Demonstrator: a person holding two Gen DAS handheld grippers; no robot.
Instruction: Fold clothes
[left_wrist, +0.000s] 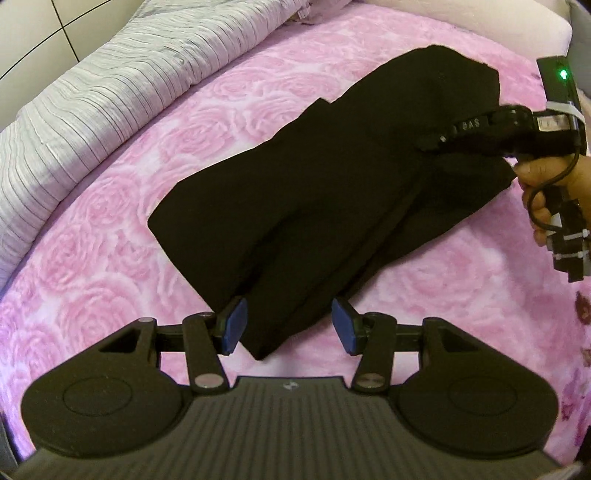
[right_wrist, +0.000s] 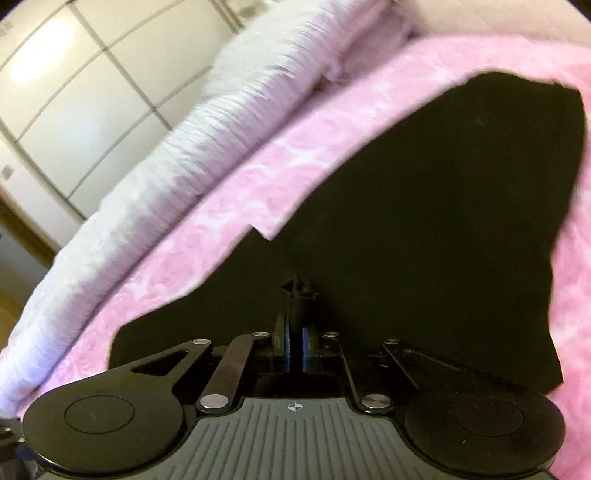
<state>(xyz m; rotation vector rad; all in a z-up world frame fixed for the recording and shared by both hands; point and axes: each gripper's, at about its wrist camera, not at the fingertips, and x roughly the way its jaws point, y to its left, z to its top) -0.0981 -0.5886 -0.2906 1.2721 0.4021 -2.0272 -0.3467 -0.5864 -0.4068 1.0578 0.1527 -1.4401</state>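
Left gripper (left_wrist: 289, 325) fingers apart, astride the black garment's (left_wrist: 332, 192) near corner; right gripper (right_wrist: 295, 349) fingers together over it.

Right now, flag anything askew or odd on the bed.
The black trousers lie diagonally across the pink rose blanket, their two legs splayed unevenly instead of stacked edge to edge. The striped grey duvet is bunched along the far side. Nothing looks damaged.

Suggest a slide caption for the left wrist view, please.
Open left gripper straddling the near end of black trousers on a pink blanket, right gripper over them.
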